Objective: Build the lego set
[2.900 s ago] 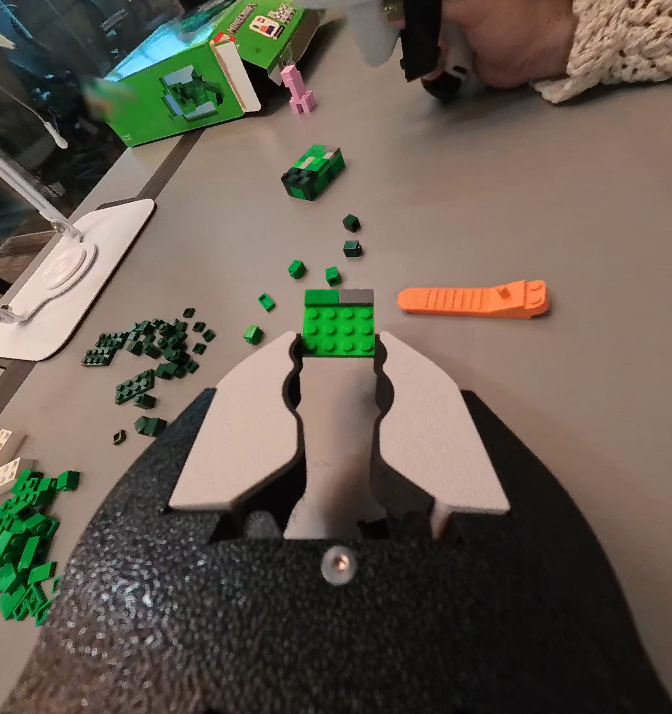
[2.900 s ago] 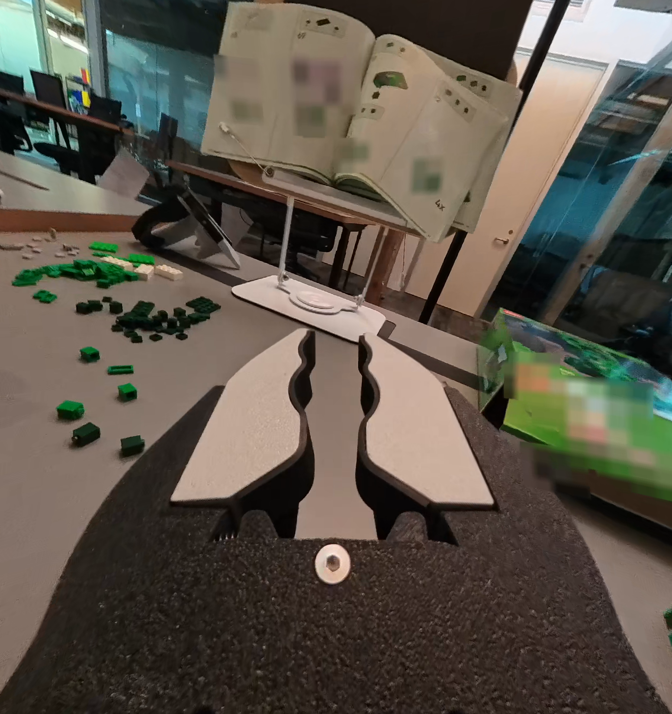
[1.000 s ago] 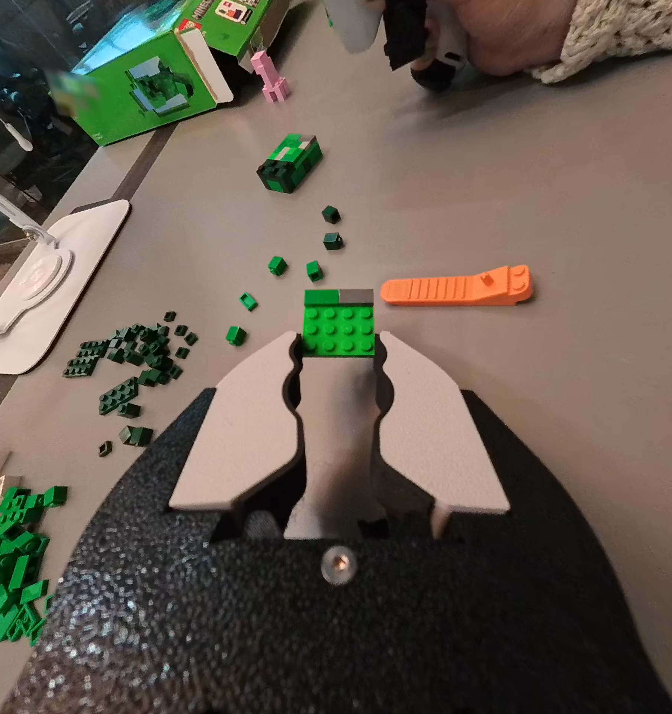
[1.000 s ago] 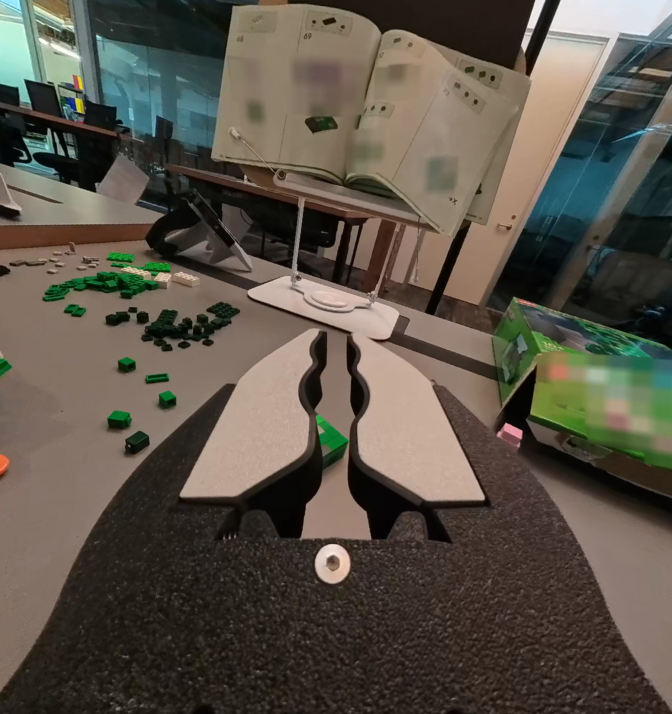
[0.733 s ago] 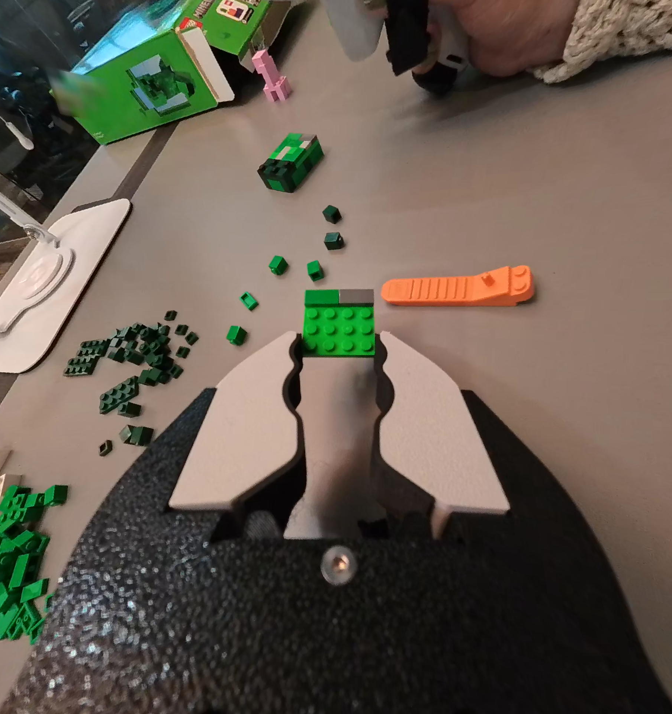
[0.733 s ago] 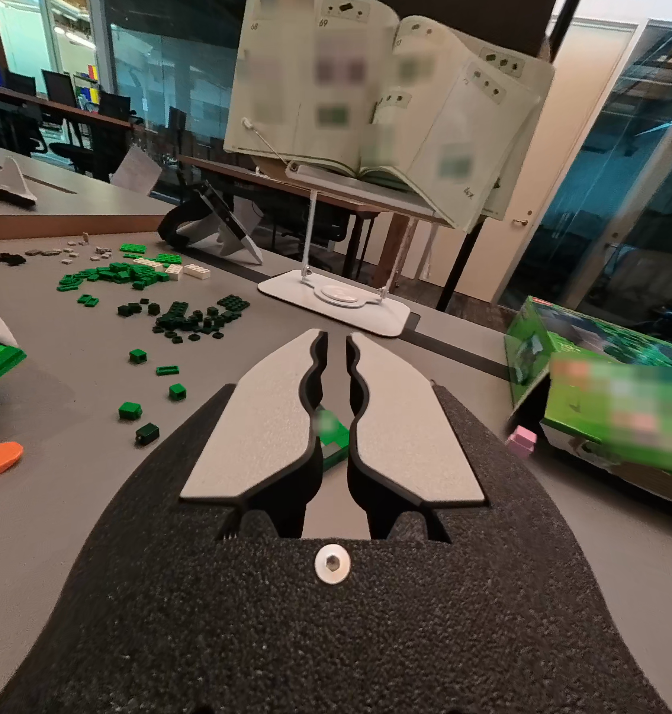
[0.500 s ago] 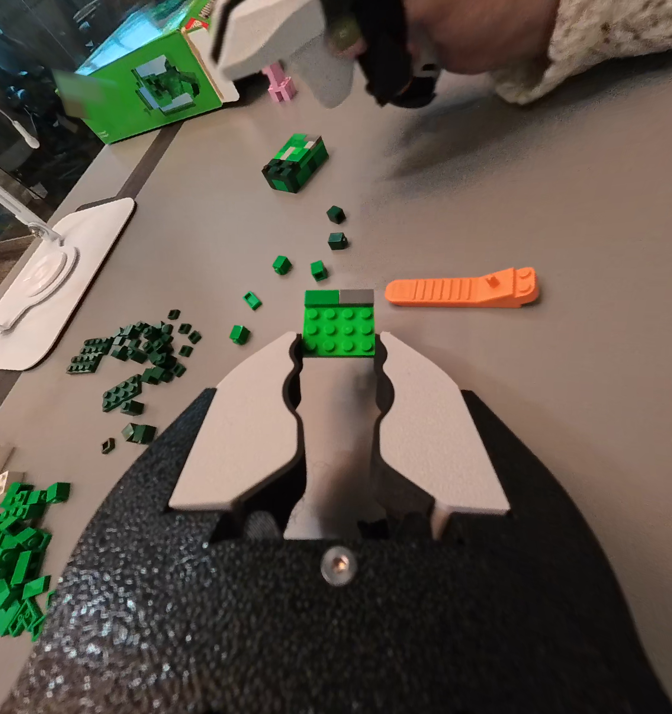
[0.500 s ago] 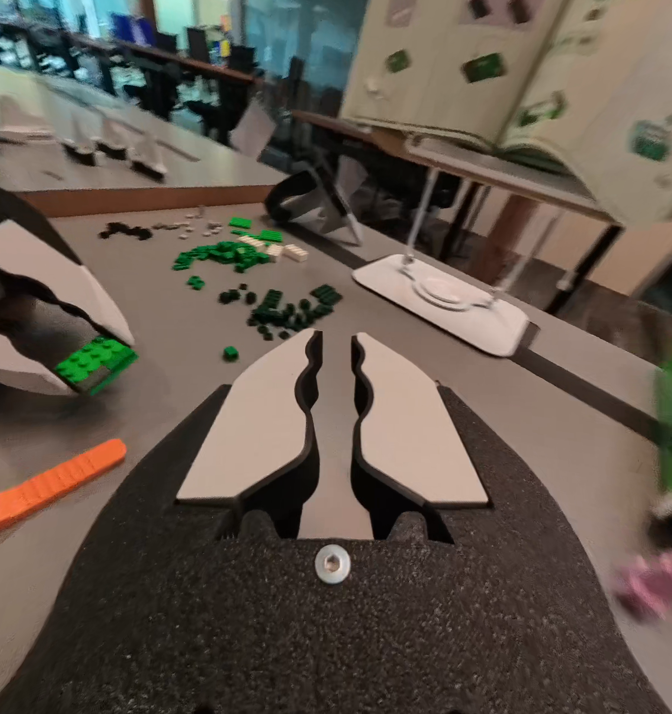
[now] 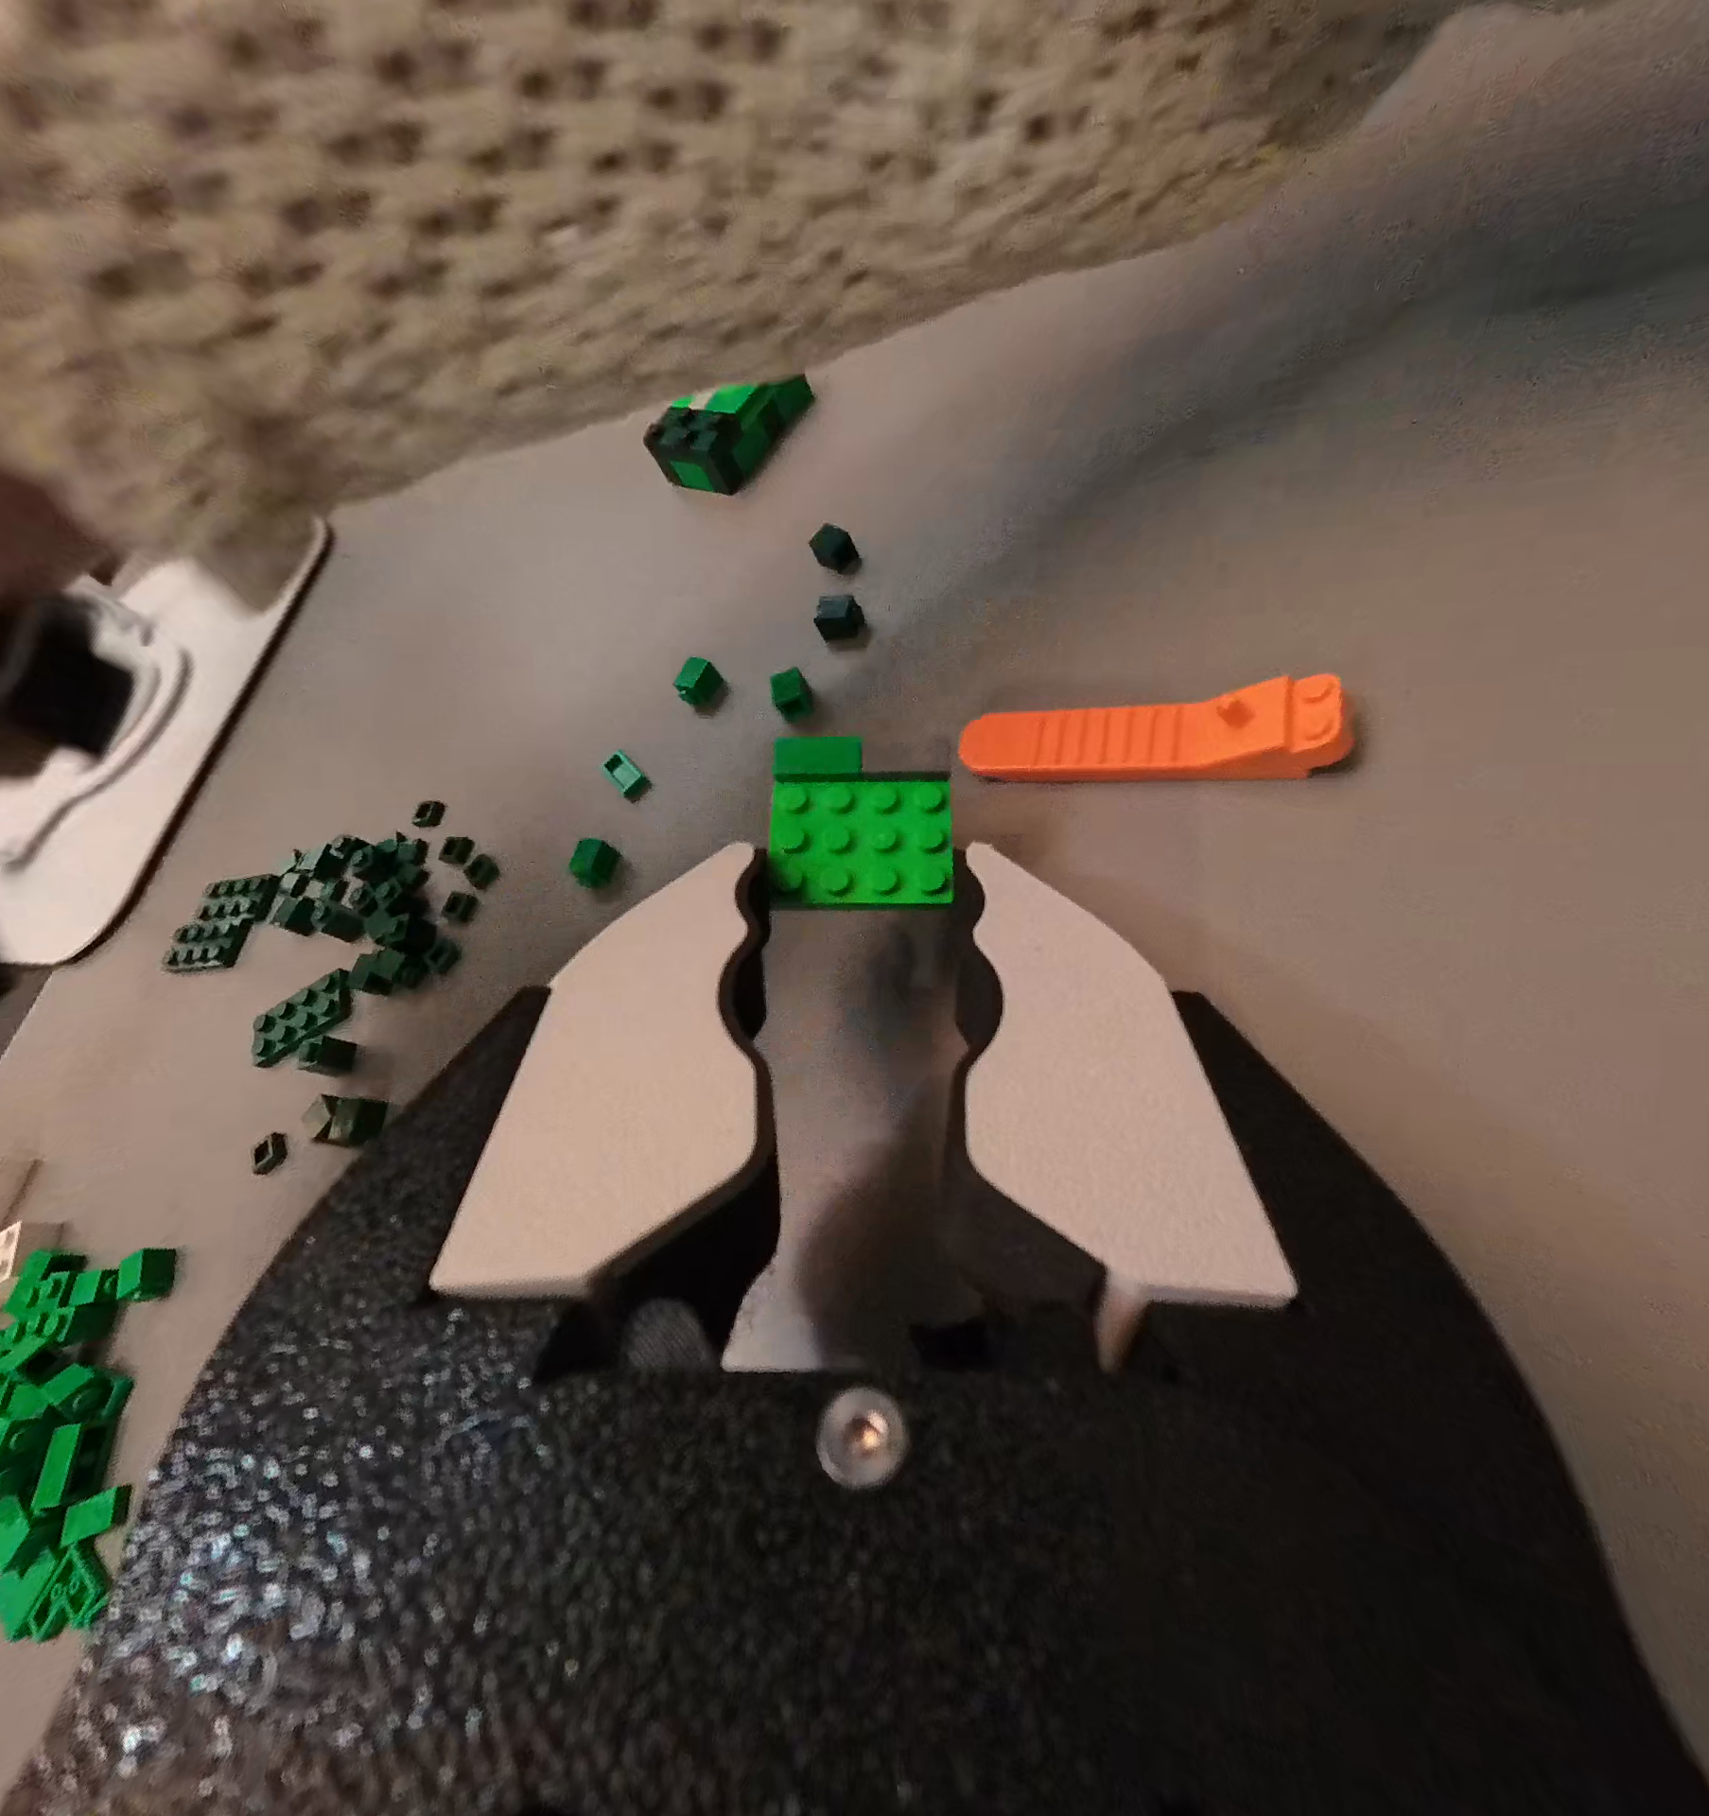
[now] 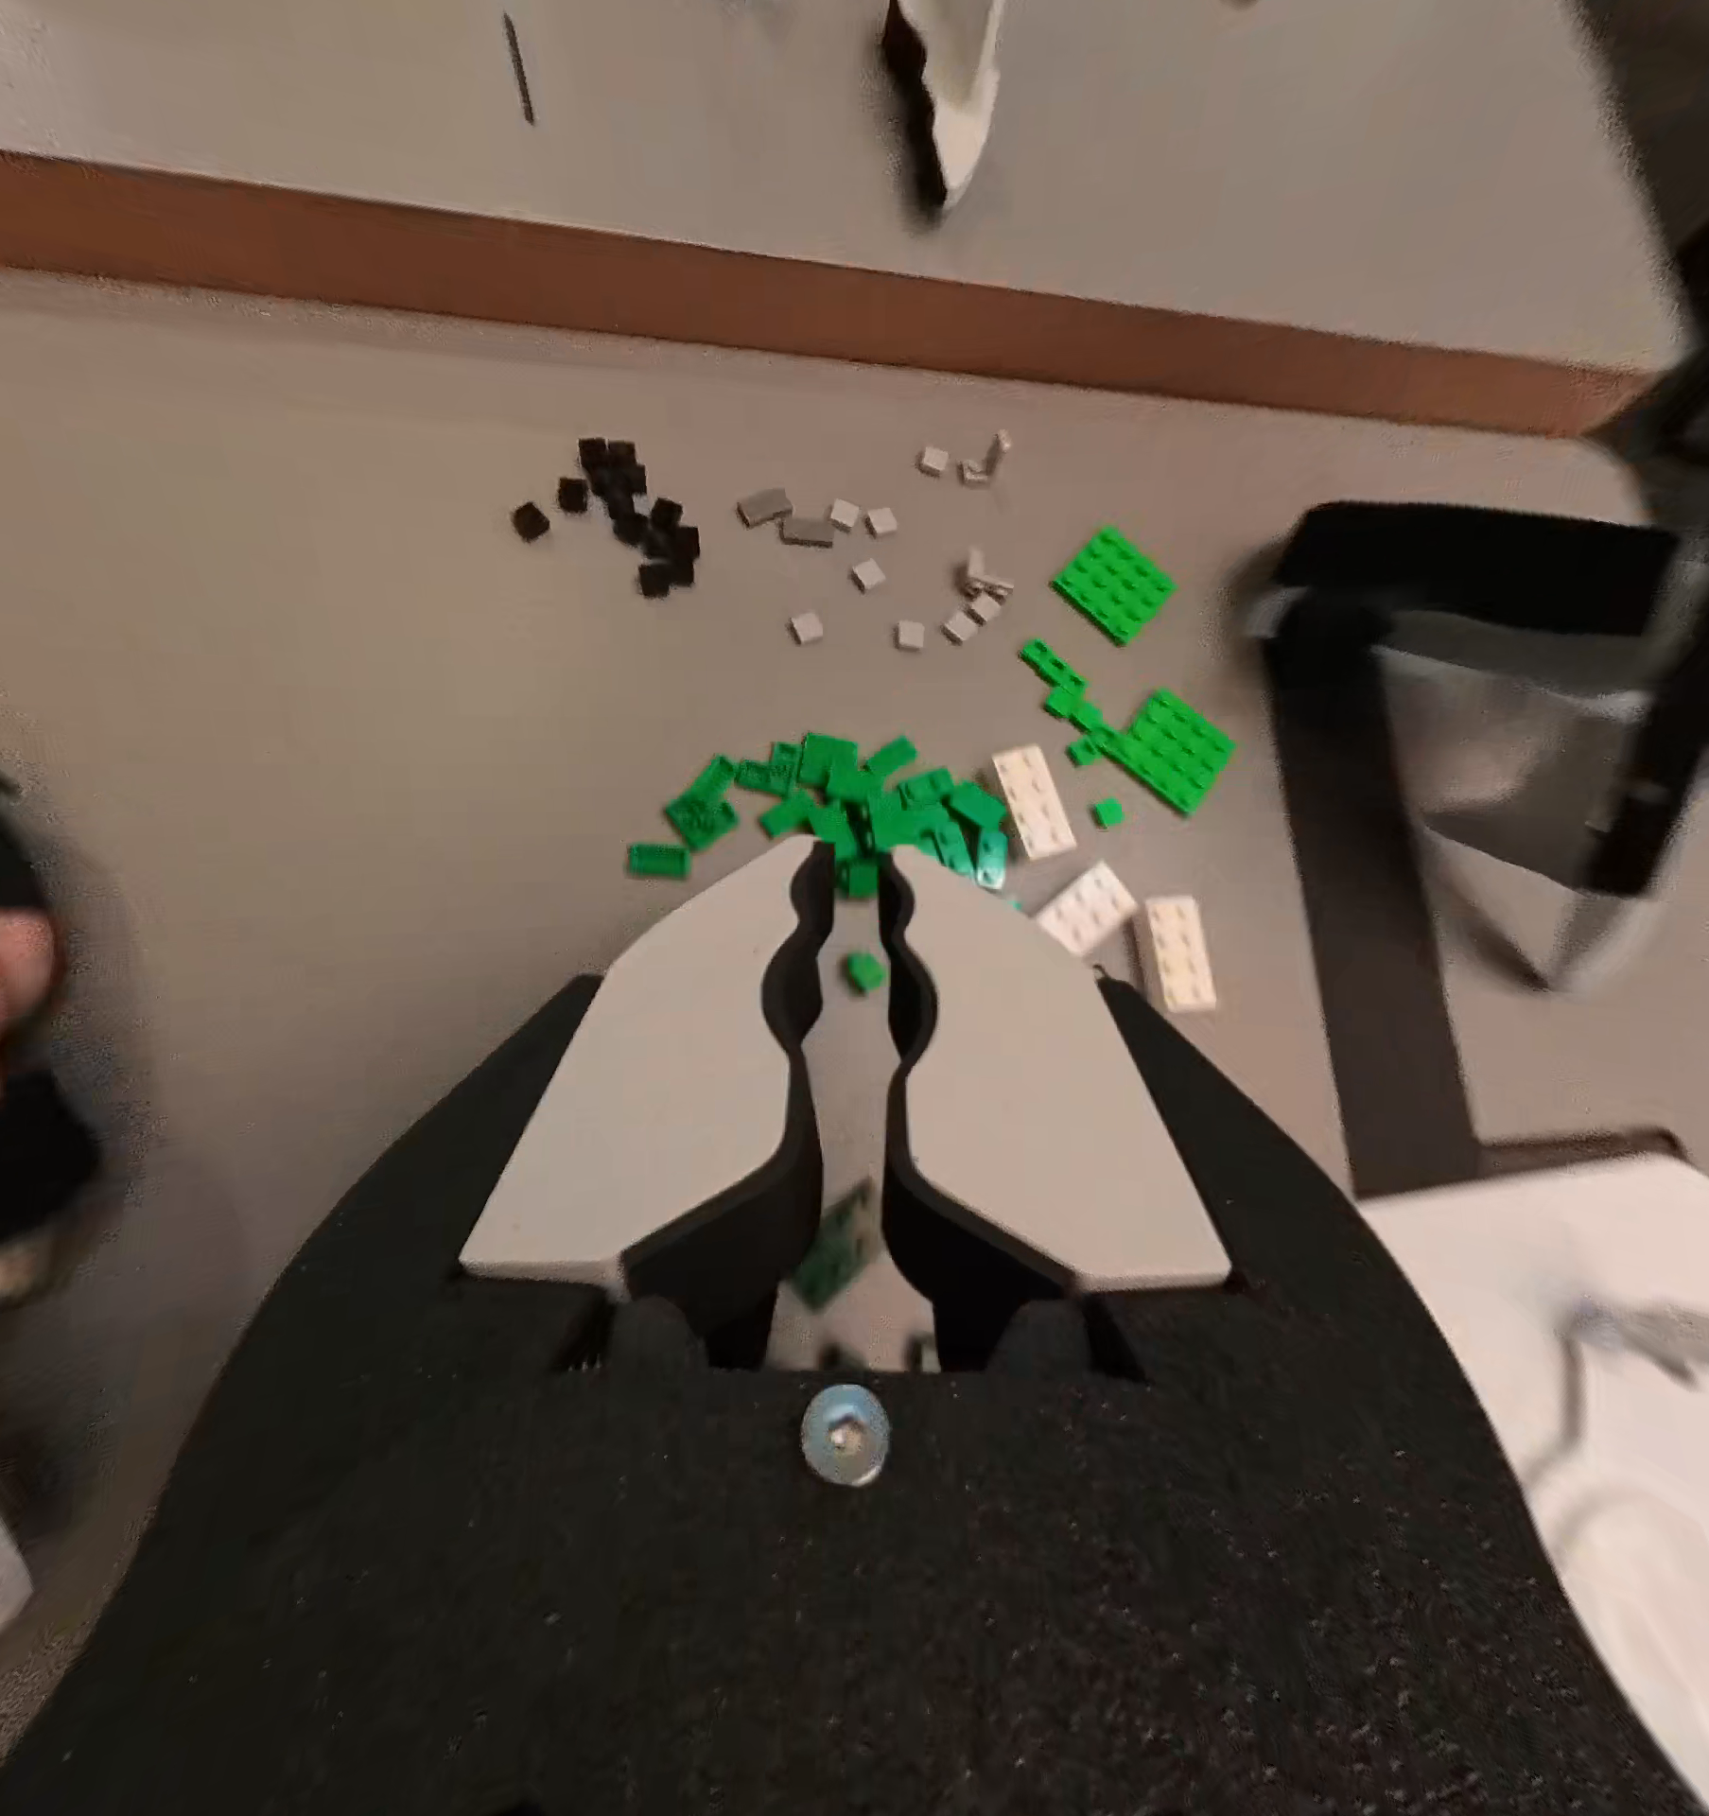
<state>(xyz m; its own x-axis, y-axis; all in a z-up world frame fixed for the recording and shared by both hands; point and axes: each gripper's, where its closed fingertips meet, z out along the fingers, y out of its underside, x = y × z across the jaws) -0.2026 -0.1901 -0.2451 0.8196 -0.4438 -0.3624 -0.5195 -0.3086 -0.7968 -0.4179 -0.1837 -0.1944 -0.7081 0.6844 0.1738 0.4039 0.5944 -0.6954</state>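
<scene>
My left gripper (image 9: 860,865) is shut on a bright green plate assembly (image 9: 860,840) with a small darker green piece on its far edge, held just above the grey table. My right gripper (image 10: 848,865) points down over a pile of bright green pieces (image 10: 830,791). Its jaws stand a narrow gap apart with nothing between them. A single small green piece (image 10: 865,971) lies on the table below the gap. A small built green block (image 9: 727,432) lies farther off in the left wrist view.
An orange brick separator (image 9: 1155,732) lies right of the held plate. Dark green pieces (image 9: 339,914) and loose small green pieces (image 9: 698,678) lie to the left. A knitted sleeve (image 9: 536,197) crosses the top. Black pieces (image 10: 634,511), grey pieces (image 10: 880,550), green plates (image 10: 1174,747) and white bricks (image 10: 1032,801) surround the pile. The left gripper's tips are roughly 20 centimeters from the right gripper's. My right tips are about 30 centimeters from the small built green block (image 9: 727,432), my left tips only 15 centimeters.
My right gripper has swung from near the box across to the left and tipped down over the bright green pile. The sleeve now crosses the left wrist view. The left gripper keeps its hold.
</scene>
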